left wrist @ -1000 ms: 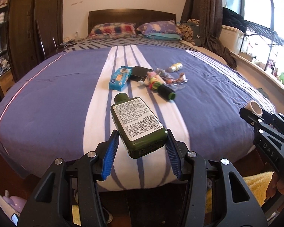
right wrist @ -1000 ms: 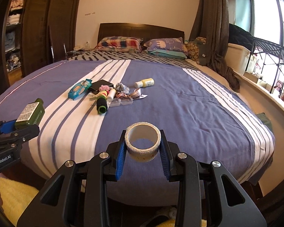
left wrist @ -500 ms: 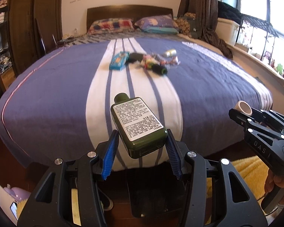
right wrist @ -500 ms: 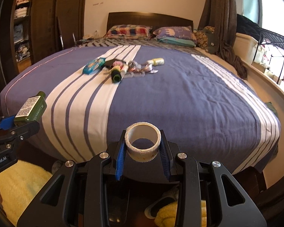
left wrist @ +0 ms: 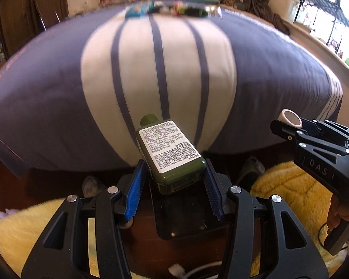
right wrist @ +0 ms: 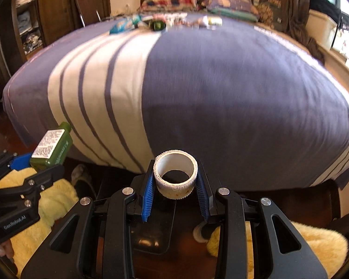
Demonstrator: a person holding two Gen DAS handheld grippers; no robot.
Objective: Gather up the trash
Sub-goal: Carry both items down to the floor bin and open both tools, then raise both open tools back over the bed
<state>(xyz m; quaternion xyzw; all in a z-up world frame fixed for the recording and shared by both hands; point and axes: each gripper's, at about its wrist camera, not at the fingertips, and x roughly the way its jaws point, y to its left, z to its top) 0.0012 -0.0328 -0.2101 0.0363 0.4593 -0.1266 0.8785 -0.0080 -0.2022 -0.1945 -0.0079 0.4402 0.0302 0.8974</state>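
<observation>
We carry trash binward: left tongs clenched on the green bottle, right tongs on the tape roll; next, release over the black bin near the bed's foot

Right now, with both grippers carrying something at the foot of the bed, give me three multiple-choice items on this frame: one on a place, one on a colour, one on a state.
1. Where does the rest of the clutter lie?
A. On the bed near the pillows
B. On the floor
C. On the window ledge

2. What colour is the bottle in the left gripper?
A. Red
B. Dark green
C. Clear

3. How does the right gripper stand?
A. Open and empty
B. Shut on a tape roll
C. Shut on a bottle

Answers:
1. A, the pile of small items sits on the striped bedspread toward the pillows.
2. B, the left gripper clamps a dark green bottle with a white label.
3. B, the right gripper's blue pads press both sides of the white tape roll.
</observation>
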